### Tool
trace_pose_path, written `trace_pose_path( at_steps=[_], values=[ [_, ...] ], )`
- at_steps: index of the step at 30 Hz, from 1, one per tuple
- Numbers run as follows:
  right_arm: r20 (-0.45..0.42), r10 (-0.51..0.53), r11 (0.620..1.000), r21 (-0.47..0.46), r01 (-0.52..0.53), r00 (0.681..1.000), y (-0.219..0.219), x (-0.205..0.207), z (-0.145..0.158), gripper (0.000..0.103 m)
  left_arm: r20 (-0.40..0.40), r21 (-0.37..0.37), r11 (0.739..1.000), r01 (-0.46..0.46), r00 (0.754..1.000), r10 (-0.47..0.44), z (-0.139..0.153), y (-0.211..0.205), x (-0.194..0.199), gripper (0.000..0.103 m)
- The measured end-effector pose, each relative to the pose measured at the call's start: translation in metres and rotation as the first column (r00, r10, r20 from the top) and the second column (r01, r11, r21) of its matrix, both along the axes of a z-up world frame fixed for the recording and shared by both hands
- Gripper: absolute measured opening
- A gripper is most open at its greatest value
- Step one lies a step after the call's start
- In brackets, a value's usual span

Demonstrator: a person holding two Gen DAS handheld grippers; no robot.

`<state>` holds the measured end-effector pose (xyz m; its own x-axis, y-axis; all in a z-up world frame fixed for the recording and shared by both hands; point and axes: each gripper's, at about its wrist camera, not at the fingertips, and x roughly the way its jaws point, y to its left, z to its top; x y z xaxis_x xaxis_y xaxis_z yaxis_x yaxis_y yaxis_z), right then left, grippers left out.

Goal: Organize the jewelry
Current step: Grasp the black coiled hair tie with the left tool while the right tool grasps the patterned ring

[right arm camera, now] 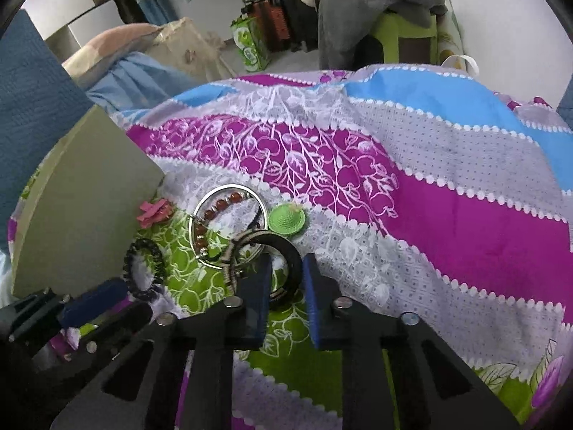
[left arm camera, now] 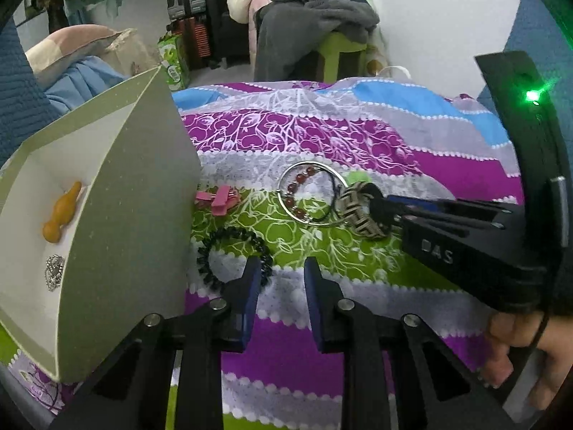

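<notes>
Reaching in from the right, the right claw point(left arm camera: 385, 211) is clamped on a woven bangle point(left arm camera: 360, 211), its blue-padded fingers straddling the band's black inner wall in the right wrist view. The bangle lies on a bedspread point(right arm camera: 447, 215) striped in purple, grey, green and blue, touching a silver hoop point(left arm camera: 311, 193) that rings a red bead bracelet point(left arm camera: 297, 193). A small green hat point(right arm camera: 287, 218) sits just beside the hoop on its far side. The left claw point(left arm camera: 281, 276) hovers low over the bedspread with its fingers apart and nothing between them, one tip at the edge of a black coil band point(left arm camera: 232, 258). A pink clip point(left arm camera: 218, 199) rests near the hoop, close against the wall of a green box point(left arm camera: 136, 222). Inside the box, on its white floor, lie an orange gourd charm point(left arm camera: 62, 216) and a silver brooch point(left arm camera: 54, 270), apart from each other. Clothes are heaped on a green stool point(left arm camera: 340, 52) beyond the bed.
</notes>
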<state>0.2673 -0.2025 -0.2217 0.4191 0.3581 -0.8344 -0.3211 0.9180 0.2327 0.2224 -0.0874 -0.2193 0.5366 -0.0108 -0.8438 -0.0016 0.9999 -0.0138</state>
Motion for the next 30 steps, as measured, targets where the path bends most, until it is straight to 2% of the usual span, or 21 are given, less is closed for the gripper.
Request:
trace_pose_path(
  at_steps=[7,10,12,14,30],
  values=[
    [0.006,-0.033,0.999,0.028,0.033,0.999,-0.014,0.000,0.006,0.006,-0.026,0.032,0.999,-0.013,1.000,0.014,-0.014,0.003,0.008,0.024],
    [0.016,-0.050,0.998,0.041,0.050,0.999,-0.022,-0.001,0.011,0.005,-0.048,0.014,1.000,-0.021,0.999,0.022,-0.023,0.006,0.011,0.022],
    [0.018,-0.057,0.998,0.039,0.056,0.998,-0.025,-0.003,0.013,0.005,-0.043,-0.006,1.000,-0.014,0.999,0.014,-0.024,0.007,0.011,0.012],
    [0.011,-0.062,0.997,0.037,0.061,0.998,-0.027,-0.005,0.012,0.005,-0.047,-0.030,0.999,-0.011,0.999,0.009,-0.025,0.008,0.012,0.008],
    [0.012,-0.071,0.997,0.027,0.071,0.997,-0.032,-0.035,0.016,0.005,-0.050,-0.143,0.988,0.061,0.996,-0.069,-0.011,0.000,-0.013,0.007]
  ],
)
